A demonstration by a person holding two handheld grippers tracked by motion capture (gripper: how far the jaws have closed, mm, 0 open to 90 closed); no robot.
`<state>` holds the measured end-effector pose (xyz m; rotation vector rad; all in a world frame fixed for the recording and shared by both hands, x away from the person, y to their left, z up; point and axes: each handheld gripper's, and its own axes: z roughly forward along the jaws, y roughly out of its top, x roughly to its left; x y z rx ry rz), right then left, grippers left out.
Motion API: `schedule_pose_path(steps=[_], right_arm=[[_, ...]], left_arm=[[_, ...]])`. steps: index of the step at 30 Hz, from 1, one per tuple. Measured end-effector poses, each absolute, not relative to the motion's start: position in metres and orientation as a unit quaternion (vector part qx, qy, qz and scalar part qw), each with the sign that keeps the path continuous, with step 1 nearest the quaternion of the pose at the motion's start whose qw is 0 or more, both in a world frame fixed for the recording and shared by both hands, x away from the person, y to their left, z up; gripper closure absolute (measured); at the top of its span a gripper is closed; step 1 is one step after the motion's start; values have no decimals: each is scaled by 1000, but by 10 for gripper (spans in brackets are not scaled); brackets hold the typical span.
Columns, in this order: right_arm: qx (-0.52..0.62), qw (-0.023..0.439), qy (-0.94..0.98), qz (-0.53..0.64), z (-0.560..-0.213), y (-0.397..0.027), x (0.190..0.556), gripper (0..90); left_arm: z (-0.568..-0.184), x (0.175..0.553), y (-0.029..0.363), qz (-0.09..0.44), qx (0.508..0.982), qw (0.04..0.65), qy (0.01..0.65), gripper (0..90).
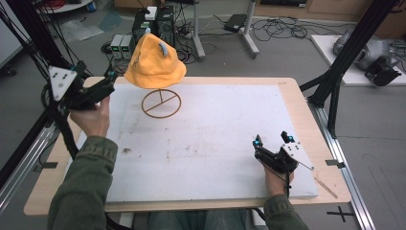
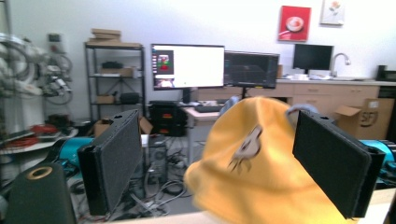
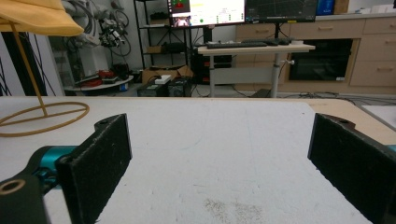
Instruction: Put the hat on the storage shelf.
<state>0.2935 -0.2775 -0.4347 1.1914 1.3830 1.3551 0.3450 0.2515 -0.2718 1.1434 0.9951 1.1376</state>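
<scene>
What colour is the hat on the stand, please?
Yellow-orange hat, clearest in the left gripper view.

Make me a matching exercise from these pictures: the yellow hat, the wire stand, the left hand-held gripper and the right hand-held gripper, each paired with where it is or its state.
1. yellow hat
2. wire stand
3. left hand-held gripper
4. right hand-held gripper

A. low over the white board's near right part, open
B. ring base flat on the board
C. raised beside the hat, open
D. perched atop the stand

Pairs: 1-D, 2-B, 3-C, 4-A

Yellow hat [image 1: 155, 64] perched on wire stand [image 1: 161, 103], seemingly upright.
</scene>
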Motion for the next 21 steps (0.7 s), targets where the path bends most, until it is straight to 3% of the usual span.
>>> schedule_pose_path(steps=[11,21], right_arm=[[473,423,553,540,-434,-274,290,57],[489,418,541,542,-436,-277,289,57]], left_arm=[[-349,275,281,496,478,561,459,161],[-427,255,290,481,493,521,505,164]])
